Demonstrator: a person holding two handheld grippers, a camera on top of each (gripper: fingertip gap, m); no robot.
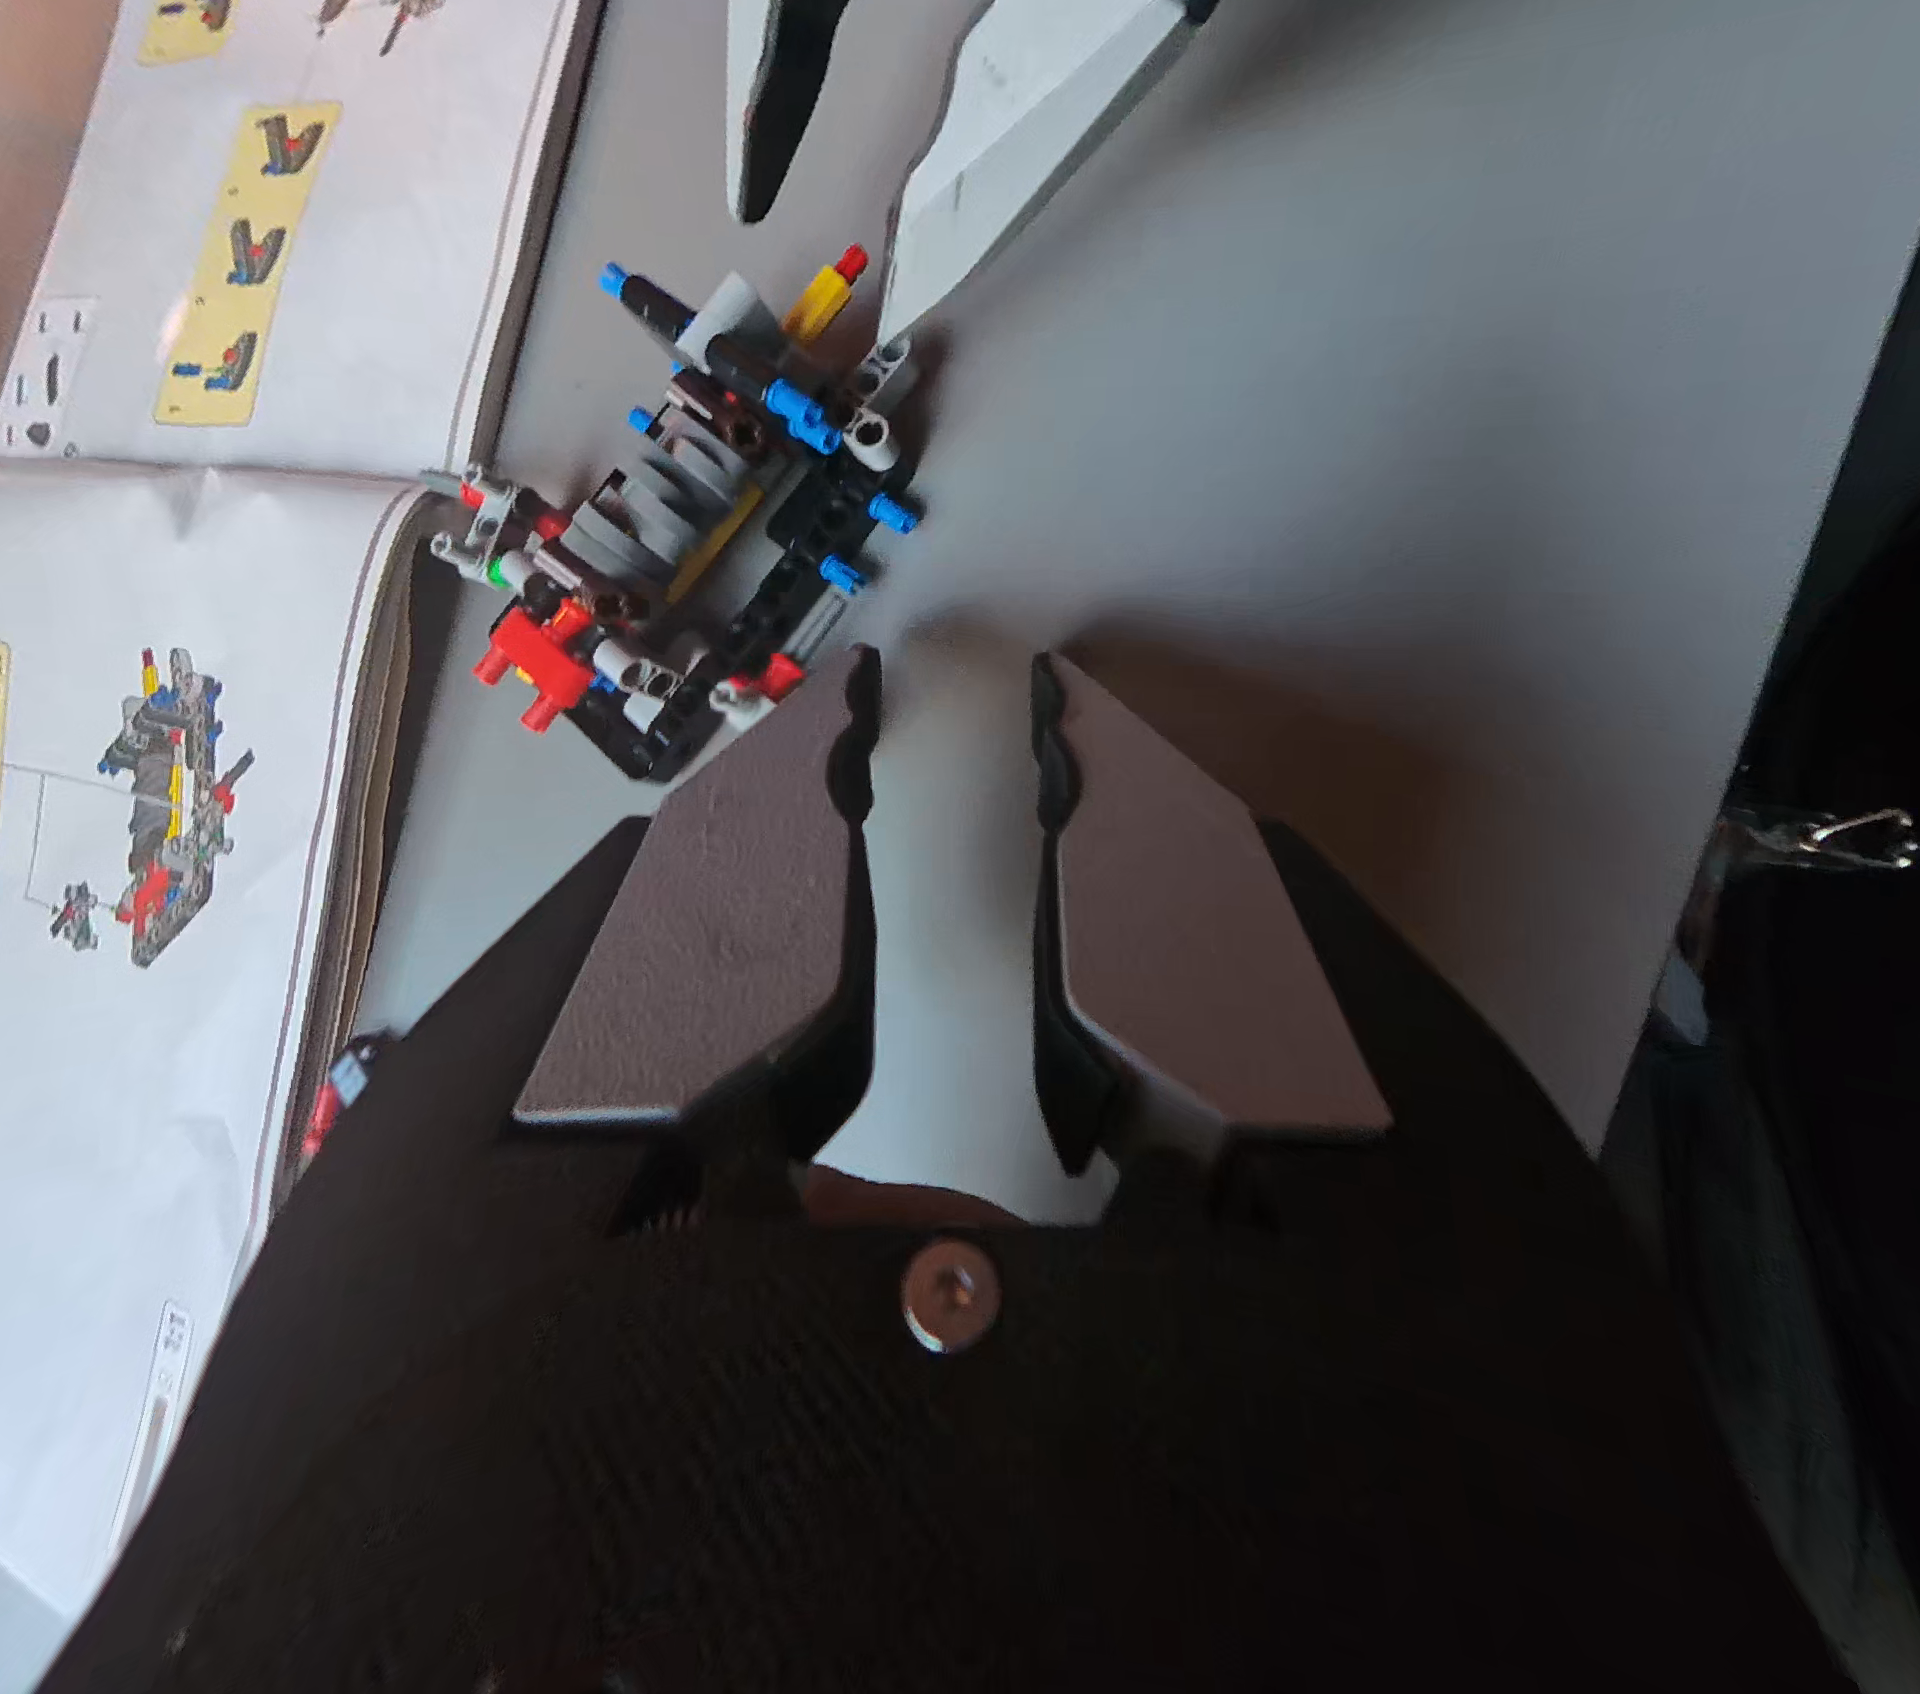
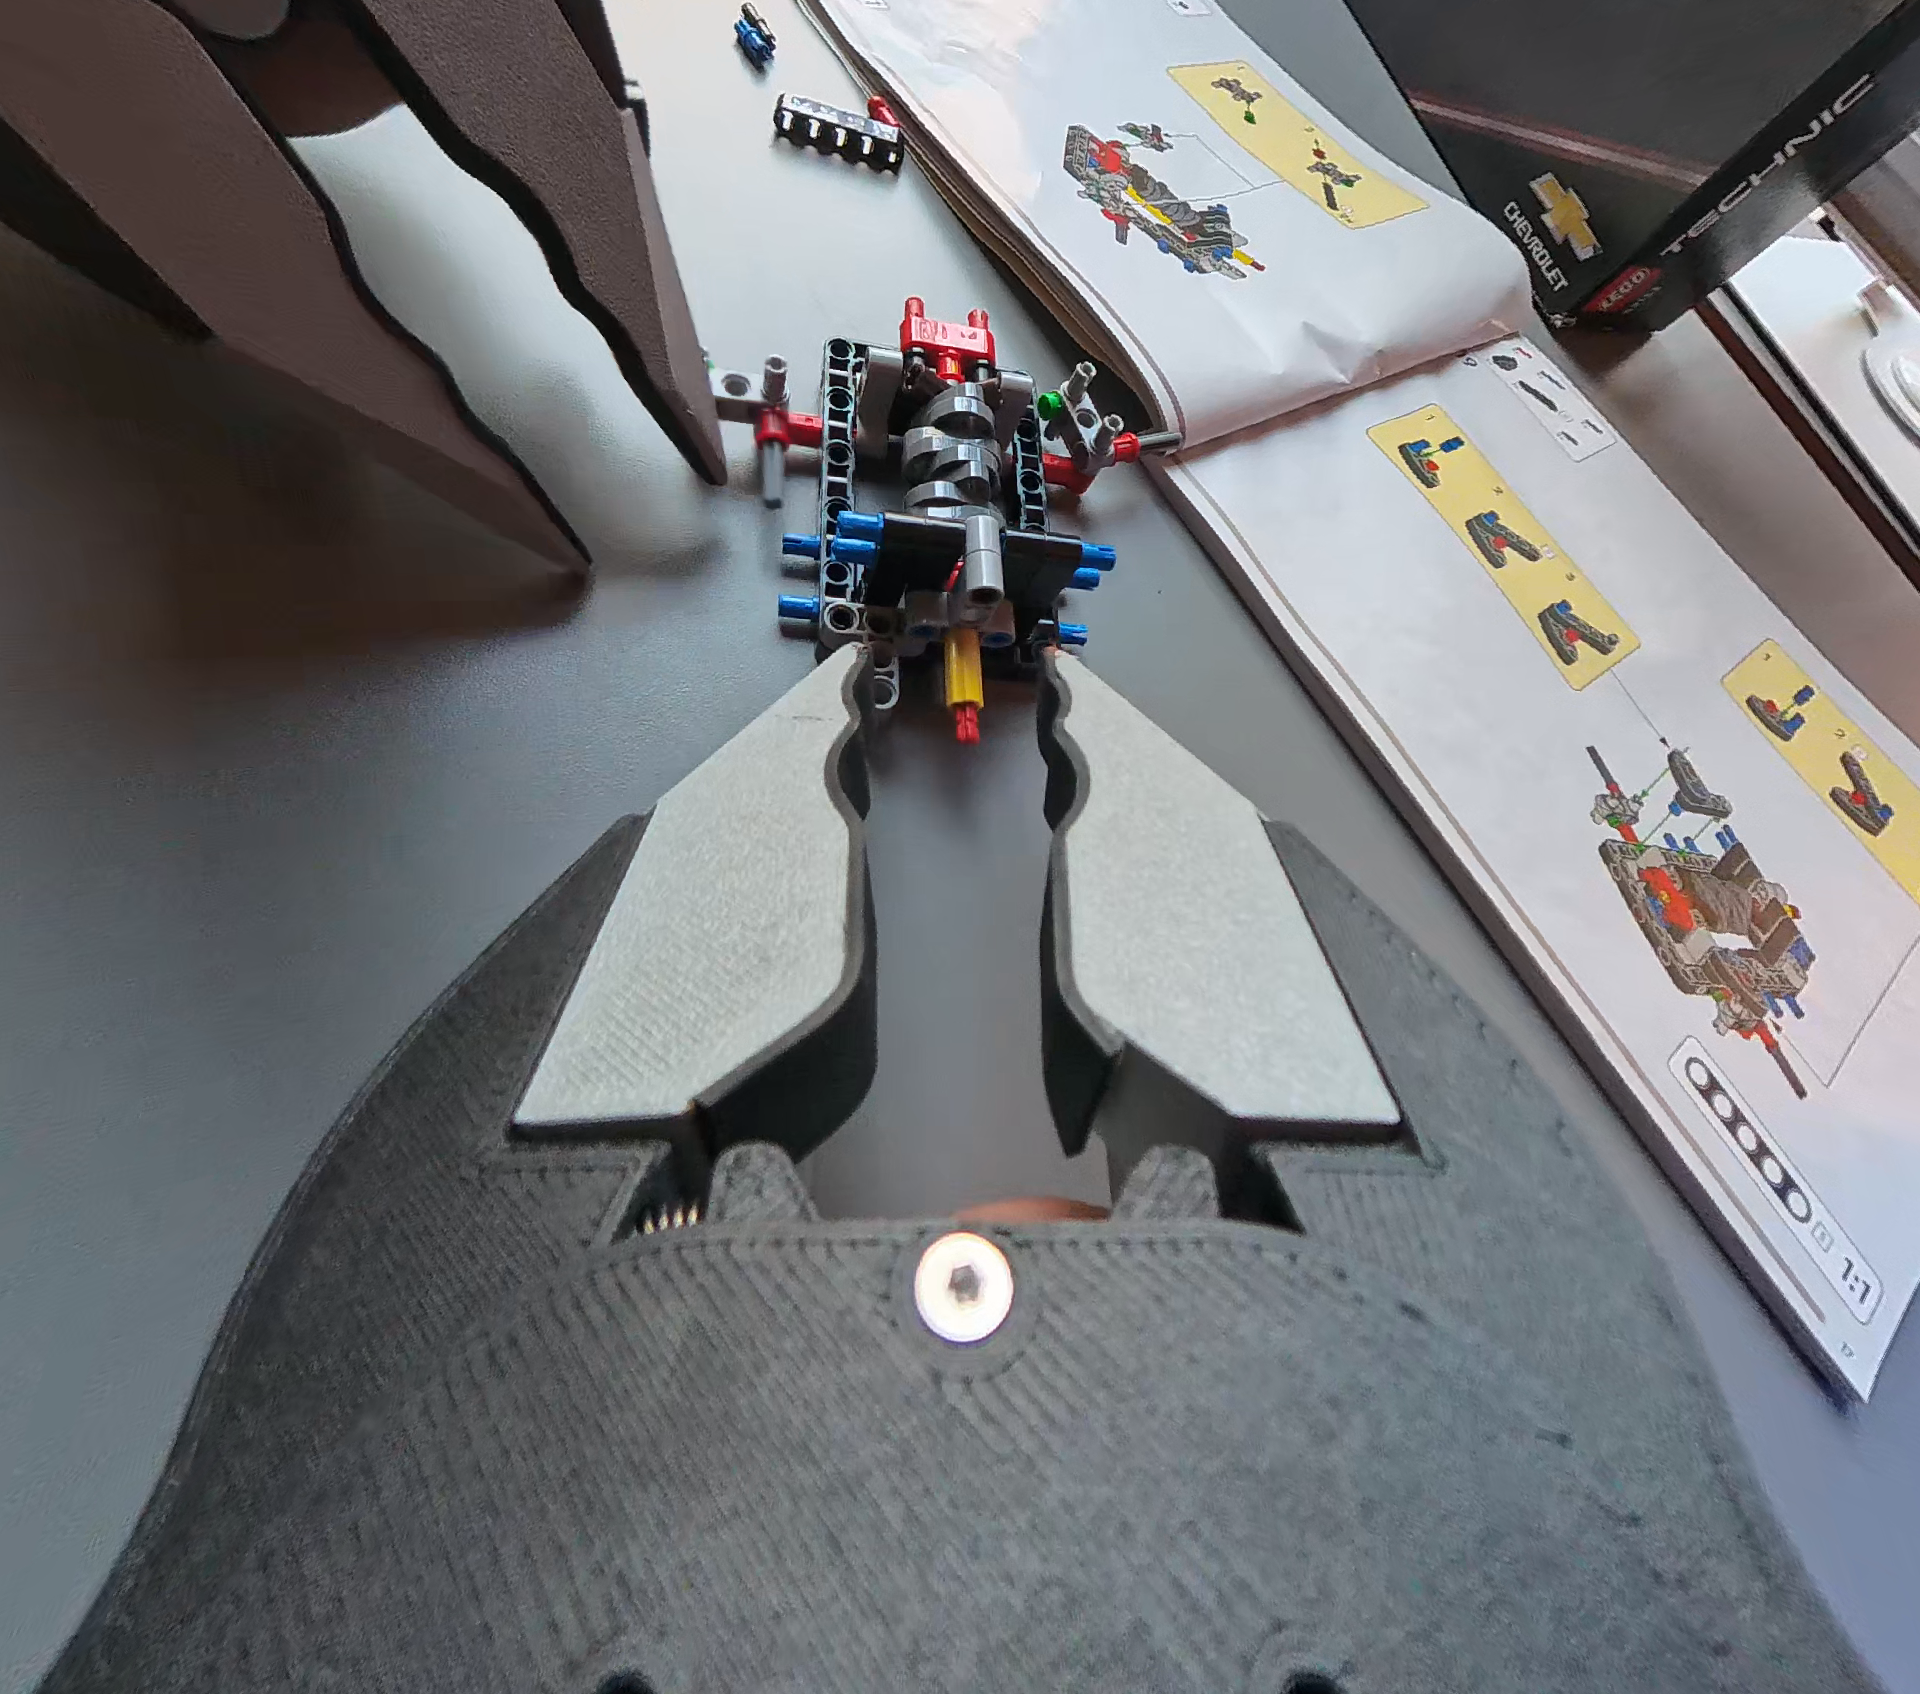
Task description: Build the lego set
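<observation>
1. Claw positions first: the right claw (image 2: 951, 668) was parted moderately, its tips at the near end of the half-built lego chassis (image 2: 940, 501), one tip at each rear corner, with the yellow axle (image 2: 964, 673) poking out between them. Whether the tips actually pressed the frame could not be told; nothing was lifted.
2. The left claw (image 1: 954, 688) was likewise parted and held nothing, its tips just beside the chassis's (image 1: 696, 522) other end, over bare table (image 1: 1351, 397).
3. Judged step: steadying the chassis from both ends so the next sub-assembly could go on.
4. To do that well, the right claw should probably close on the solid black frame rails, not on the yellow axle or the blue pins (image 2: 805, 548), which look likely to slide or pop out.
5. The left claw would do better bracing the frame's far corner than the small grey-and-red link arms (image 2: 764, 423), which look loosely hinged.
6. The chassis lay flat on the grey table, just beside the open instruction booklet (image 2: 1299, 294), one of its link arms reaching the booklet's spine.
7. It was a black rectangular frame with a grey stepped crankshaft down the middle, a red block (image 2: 948, 340) at the far end, blue pins along both sides and a green stud (image 2: 1049, 404) near one corner.
8. Loose parts, including a black toothed beam (image 2: 840, 132) and a small blue piece (image 2: 755, 34), lay farther off; the set's box (image 2: 1558, 34) stood behind the booklet.
</observation>
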